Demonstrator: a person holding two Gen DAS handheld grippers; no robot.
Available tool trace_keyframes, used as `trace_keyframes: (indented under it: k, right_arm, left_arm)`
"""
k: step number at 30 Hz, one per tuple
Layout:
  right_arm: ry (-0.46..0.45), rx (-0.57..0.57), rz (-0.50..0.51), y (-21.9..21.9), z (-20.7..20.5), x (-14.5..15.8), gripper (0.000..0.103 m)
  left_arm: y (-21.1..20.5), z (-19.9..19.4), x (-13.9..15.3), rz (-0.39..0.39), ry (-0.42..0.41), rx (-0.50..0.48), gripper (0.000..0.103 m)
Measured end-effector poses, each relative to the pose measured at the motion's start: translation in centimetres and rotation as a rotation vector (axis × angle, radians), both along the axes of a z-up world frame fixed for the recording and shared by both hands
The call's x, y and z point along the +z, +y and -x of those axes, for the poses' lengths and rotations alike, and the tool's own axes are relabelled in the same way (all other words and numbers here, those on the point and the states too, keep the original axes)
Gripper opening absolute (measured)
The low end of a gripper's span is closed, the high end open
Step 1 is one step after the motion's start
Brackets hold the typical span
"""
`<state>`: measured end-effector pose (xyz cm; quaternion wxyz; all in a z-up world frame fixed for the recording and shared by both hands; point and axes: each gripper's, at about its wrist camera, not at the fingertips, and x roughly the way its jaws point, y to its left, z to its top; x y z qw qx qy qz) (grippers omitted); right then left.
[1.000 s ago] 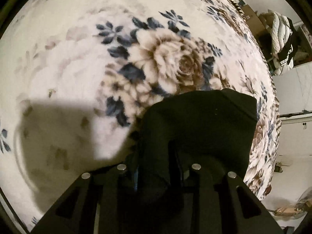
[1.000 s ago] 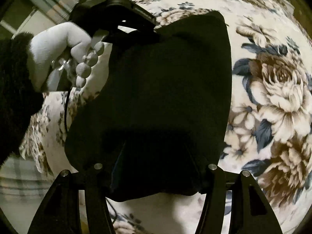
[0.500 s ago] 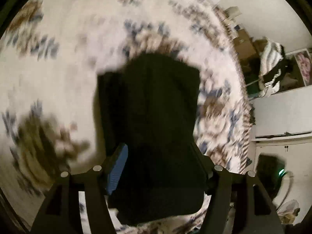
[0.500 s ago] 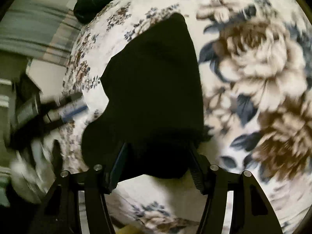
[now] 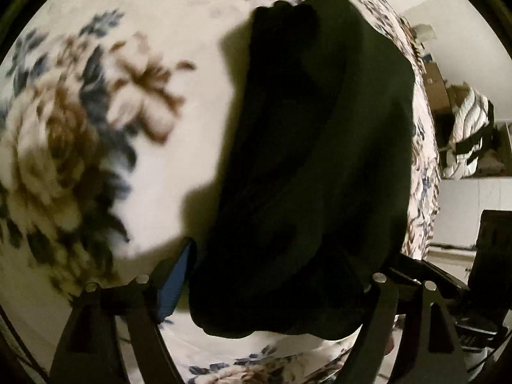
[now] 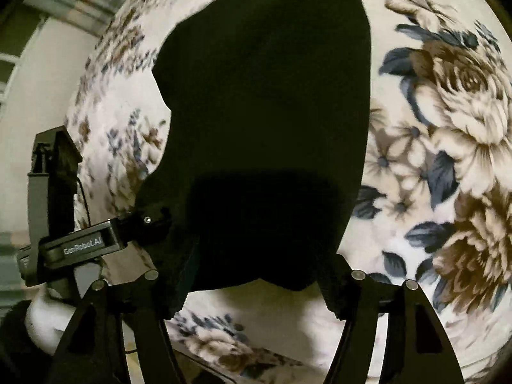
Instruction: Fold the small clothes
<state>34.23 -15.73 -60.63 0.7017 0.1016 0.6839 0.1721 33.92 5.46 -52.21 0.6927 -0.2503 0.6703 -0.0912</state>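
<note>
The garment [image 5: 313,160] lies folded on the floral blanket [image 5: 96,128], ahead of both tongs and reaching back between their fingers; I judge the step in hand to be the release after a fold, with the next fold or a smoothing pass to follow; to do it well, I should lift each tong straight off so that no pad drags the top layer, check that the near edge lies square, and take the next grip at a corner rather than in mid-cloth. My left tong [image 5: 281,284] has just been opening and now stands wide; its blue pad [image 5: 174,283] shows clear of the cloth at the left side, with blanket visible between pad and garment; the right finger is mostly hidden behind the dark fabric, so I cannot confirm a gap there, but nothing appears pinched. My right tong [image 6: 259,275] has likewise just been opening; the garment's near hem [image 6: 256,281] sits between its fingers, which flank it without visibly pressing; dark on dark, contact at the left finger cannot be settled. The left tong's body [image 6: 80,243] shows just to the left of my right tong, beside the garment's edge.
</note>
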Motion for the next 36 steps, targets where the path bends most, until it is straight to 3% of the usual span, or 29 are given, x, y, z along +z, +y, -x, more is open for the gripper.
trace_keyframes:
  k: [8, 11, 15, 18, 21, 25, 26, 29, 31, 33, 35, 36]
  right_arm:
    - [0.044, 0.013, -0.001, 0.2, -0.8, -2.3, 0.087]
    - [0.074, -0.049, -0.092, -1.4, -1.2, -1.1, 0.088]
    - [0.054, -0.191, -0.235, -5.7, -0.8, 2.2, 0.089]
    - [0.0, -0.224, -0.217, -7.4, -0.3, 4.3, 0.09]
    - [-0.181, 0.013, 0.018, -3.9, 0.6, 7.5, 0.09]
    - [-0.494, 0.543, 0.327, 6.2, 5.0, 8.7, 0.09]
    - [-0.59, 0.709, 0.414, 9.6, 6.9, 7.7, 0.09]
    - [-0.789, 1.011, 0.643, 15.2, 10.3, 3.1, 0.09]
    - [-0.816, 1.119, 0.759, 17.1, 10.6, -0.3, 0.089]
    - [-0.776, 1.06, 0.79, 17.2, 8.9, -1.6, 0.086]
    - [-0.703, 0.851, 0.726, 15.0, 5.7, -0.5, 0.068]
    - [-0.679, 0.745, 0.686, 13.7, 4.6, 0.5, 0.054]
  left_arm:
    - [1.0, 0.3, -0.3, 0.041, 0.009, 0.064, 0.087]
    - [2.6, 0.9, 2.5, 0.085, -0.005, 0.129, 0.087]
    - [3.7, 2.4, 7.2, -0.024, -0.103, 0.144, 0.087]
    - [4.7, 4.0, 7.9, -0.101, -0.118, 0.19, 0.087]
    - [5.4, 5.3, 6.5, -0.17, -0.086, 0.209, 0.087]
    - [6.7, 7.5, 5.3, -0.238, -0.027, 0.248, 0.087]
    - [6.9, 7.9, 5.0, -0.253, -0.017, 0.248, 0.087]
    - [7.4, 9.3, 4.5, -0.293, 0.017, 0.242, 0.087]
    - [7.8, 9.9, 4.2, -0.32, 0.041, 0.242, 0.084]
    - [8.3, 10.5, 4.0, -0.312, 0.054, 0.25, 0.084]
    - [8.5, 10.9, 4.0, -0.308, 0.057, 0.254, 0.084]
    - [8.4, 10.9, 4.0, -0.302, 0.057, 0.253, 0.084]
